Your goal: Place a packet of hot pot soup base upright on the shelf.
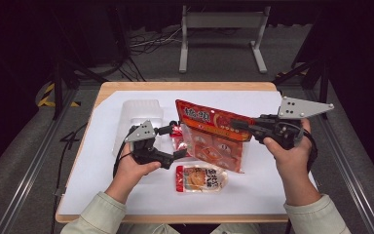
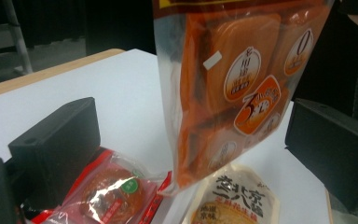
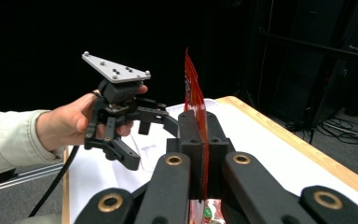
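My right gripper (image 1: 240, 125) is shut on the top edge of a large orange snack bag (image 1: 214, 139); in the right gripper view the jaws (image 3: 200, 140) pinch its thin red edge. The bag (image 2: 233, 93) hangs between the wide-apart jaws of my left gripper (image 2: 191, 144), and neither pad touches it. In the high view the left gripper (image 1: 177, 142) is open at the bag's left side. A small red packet (image 1: 177, 132) (image 2: 112, 191) lies on the table by one left jaw. A beige packet (image 1: 202, 178) (image 2: 233, 200) lies flat in front of the bag.
A clear plastic tray (image 1: 141, 113) stands at the back left of the white sheet (image 1: 253, 190) that covers the wooden table (image 1: 185, 86). A metal stand (image 1: 221, 34) and cables are on the floor beyond the far edge.
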A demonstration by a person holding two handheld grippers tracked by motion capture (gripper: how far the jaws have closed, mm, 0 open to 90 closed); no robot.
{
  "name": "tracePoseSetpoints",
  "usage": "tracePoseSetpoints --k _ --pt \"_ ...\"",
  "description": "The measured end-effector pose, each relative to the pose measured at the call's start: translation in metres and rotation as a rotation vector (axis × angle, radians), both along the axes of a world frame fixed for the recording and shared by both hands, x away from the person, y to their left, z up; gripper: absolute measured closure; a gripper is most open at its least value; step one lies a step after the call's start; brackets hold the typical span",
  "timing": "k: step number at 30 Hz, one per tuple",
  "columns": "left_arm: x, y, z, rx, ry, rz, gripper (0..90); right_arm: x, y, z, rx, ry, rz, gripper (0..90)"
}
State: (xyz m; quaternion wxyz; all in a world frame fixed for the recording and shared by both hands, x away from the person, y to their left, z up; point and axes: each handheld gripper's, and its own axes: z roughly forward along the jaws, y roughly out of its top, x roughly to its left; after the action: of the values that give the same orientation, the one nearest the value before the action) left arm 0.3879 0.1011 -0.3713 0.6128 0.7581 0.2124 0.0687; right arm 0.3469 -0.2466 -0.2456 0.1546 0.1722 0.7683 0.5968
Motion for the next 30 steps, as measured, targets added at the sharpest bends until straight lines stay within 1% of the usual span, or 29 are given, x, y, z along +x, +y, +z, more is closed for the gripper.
tracePoseSetpoints --k 3,4,5,7,8,12,14,16,17,18,19,20,21,22,23,24,26,27,28,29,30 --pt "0.005 -0.005 0.001 -0.011 -0.013 -0.008 3.6 0.001 0.003 -0.001 0.007 0.001 0.010 90.0" --pt "0.007 -0.007 0.001 -0.018 -0.007 -0.010 3.6 0.002 0.004 -0.002 0.007 0.000 0.014 90.0" --pt "0.009 -0.009 0.001 -0.022 -0.010 -0.021 3.6 0.002 0.005 -0.002 0.007 0.001 0.017 90.0" --pt "0.010 -0.010 0.001 -0.028 -0.008 -0.023 3.6 0.002 0.007 -0.002 0.007 -0.001 0.021 90.0" --pt "0.011 -0.013 0.001 -0.038 -0.009 -0.026 3.7 0.003 0.009 -0.002 0.007 -0.001 0.027 90.0" --pt "0.015 -0.021 0.001 -0.065 -0.036 -0.053 4.0 0.003 0.012 -0.002 0.009 -0.002 0.039 90.0" --pt "0.016 -0.025 0.000 -0.088 -0.040 -0.075 3.9 0.003 0.014 -0.002 0.012 -0.002 0.046 90.0" --pt "0.017 -0.027 -0.001 -0.092 -0.035 -0.084 3.7 0.003 0.015 -0.002 0.013 -0.002 0.051 90.0" --pt "0.017 -0.028 -0.002 -0.093 -0.041 -0.087 3.7 0.002 0.016 -0.002 0.014 -0.003 0.055 90.0" --pt "0.018 -0.030 -0.002 -0.102 -0.041 -0.098 3.6 0.002 0.018 -0.002 0.016 -0.004 0.063 90.0" --pt "0.018 -0.030 -0.002 -0.102 -0.041 -0.098 3.7 0.002 0.018 -0.002 0.016 -0.004 0.063 90.0" --pt "0.018 -0.031 -0.002 -0.113 -0.045 -0.104 3.7 0.002 0.018 -0.002 0.016 -0.003 0.065 90.0" --pt "0.017 -0.031 -0.002 -0.125 -0.059 -0.119 3.8 0.002 0.019 -0.002 0.018 -0.003 0.070 90.0" --pt "0.017 -0.032 -0.002 -0.137 -0.069 -0.144 4.8 0.003 0.020 -0.003 0.018 -0.003 0.074 90.0" --pt "0.016 -0.032 -0.002 -0.148 -0.073 -0.157 5.8 0.002 0.021 -0.003 0.019 -0.003 0.081 90.0" --pt "0.015 -0.033 -0.002 -0.157 -0.081 -0.163 7.6 0.002 0.022 -0.003 0.022 -0.003 0.094 90.0" --pt "0.014 -0.032 -0.001 -0.159 -0.094 -0.175 9.6 0.002 0.024 -0.004 0.024 -0.001 0.099 90.0" --pt "0.014 -0.032 -0.001 -0.157 -0.106 -0.178 15.7 0.003 0.025 -0.004 0.029 0.002 0.103 90.0" --pt "0.014 -0.031 0.000 -0.156 -0.112 -0.180 15.7 0.003 0.025 -0.004 0.029 0.002 0.103 90.0" --pt "0.014 -0.030 0.000 -0.163 -0.111 -0.189 18.2 0.003 0.025 -0.005 0.032 0.004 0.104 90.0" --pt "0.014 -0.029 0.000 -0.168 -0.119 -0.205 23.0 0.004 0.025 -0.005 0.038 0.007 0.106 90.0"
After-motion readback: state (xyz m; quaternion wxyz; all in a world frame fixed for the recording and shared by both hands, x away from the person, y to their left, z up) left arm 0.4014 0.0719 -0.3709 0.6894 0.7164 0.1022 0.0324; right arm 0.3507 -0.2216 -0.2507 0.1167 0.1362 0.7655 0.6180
